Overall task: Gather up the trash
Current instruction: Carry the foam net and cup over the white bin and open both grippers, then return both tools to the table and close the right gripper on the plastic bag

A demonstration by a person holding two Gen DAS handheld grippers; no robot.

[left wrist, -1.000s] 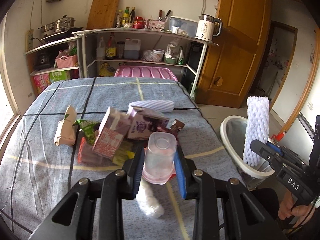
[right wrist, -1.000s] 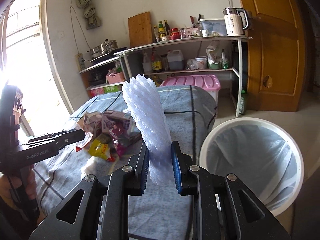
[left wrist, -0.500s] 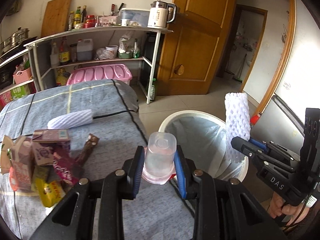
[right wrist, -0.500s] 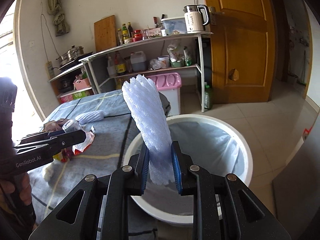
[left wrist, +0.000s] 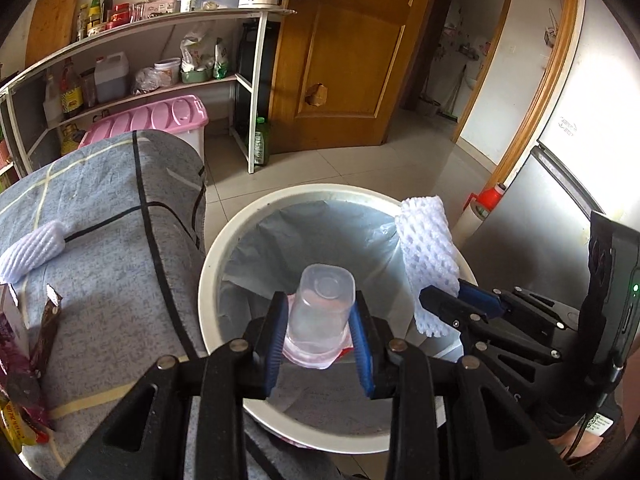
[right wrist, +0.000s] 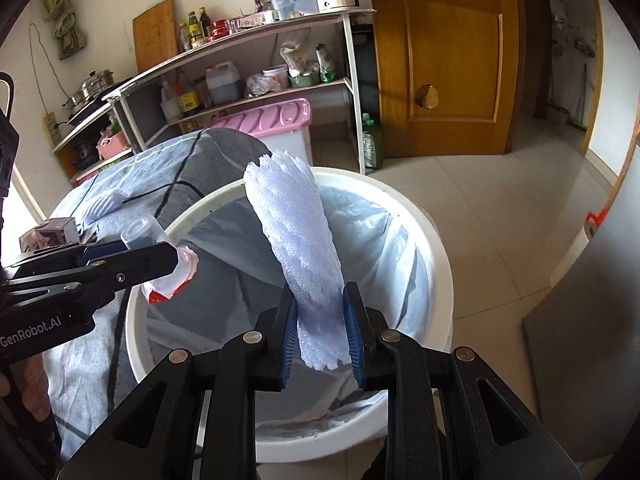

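— Both grippers have swung off the surface since a second ago; now they hang over the white trash bin (left wrist: 208, 276), which stands on the floor right against the cloth-covered surface (left wrist: 100, 200).

— What has the left hand-held gripper (left wrist: 320, 340) got?

— Its blue pads are closed on a clear plastic cup (left wrist: 322, 304), bottom end pointing away from the camera, with a torn pink-red lid film at its mouth. The cup sits above the bin's liner.

— And the right hand-held gripper (right wrist: 320, 332)?

— Clamped on a white foam fruit net (right wrist: 296, 240), which stands tilted above the bin's opening.

— Anything left behind?

— Another foam net (left wrist: 32, 246) lies on the surface, and crumpled wrappers (left wrist: 24, 360) and cartons sit at the left edge, well apart from the bin.
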